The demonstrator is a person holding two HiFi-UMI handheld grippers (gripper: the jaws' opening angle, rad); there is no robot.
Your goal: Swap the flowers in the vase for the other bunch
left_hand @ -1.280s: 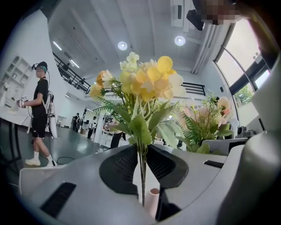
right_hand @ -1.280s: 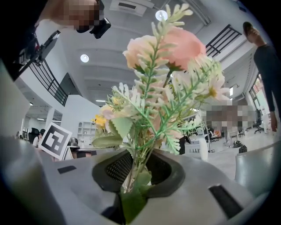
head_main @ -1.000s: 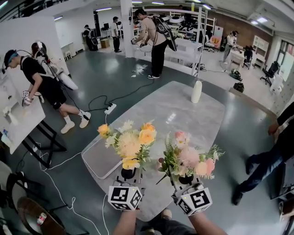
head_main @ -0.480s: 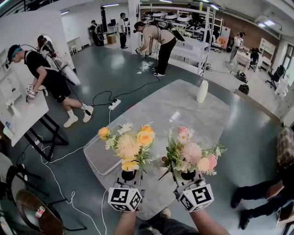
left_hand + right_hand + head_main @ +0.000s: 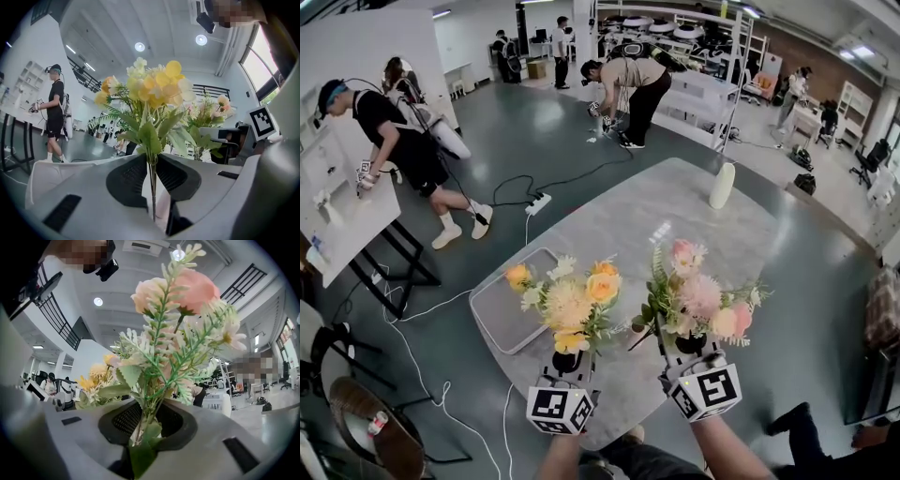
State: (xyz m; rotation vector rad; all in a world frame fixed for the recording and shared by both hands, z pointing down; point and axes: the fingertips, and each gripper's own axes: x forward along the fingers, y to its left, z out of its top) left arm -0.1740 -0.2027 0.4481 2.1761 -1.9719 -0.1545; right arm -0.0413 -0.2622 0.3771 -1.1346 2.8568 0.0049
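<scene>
Right claw (image 5: 691, 345), clenched on the pink bunch (image 5: 698, 300), edges nearer the seemingly empty vase (image 5: 722, 185); left claw (image 5: 565, 361) grips the yellow bunch (image 5: 572, 305).

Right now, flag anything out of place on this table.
Nothing spilled or damaged. Only oddity: the vase stands flowerless at the table's far end; yellow bunch in left tool, pink bunch in right tool.

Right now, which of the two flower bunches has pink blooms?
The pink bunch, clamped in the right gripper; the yellow bunch in the left gripper has yellow and orange blooms instead.
</scene>
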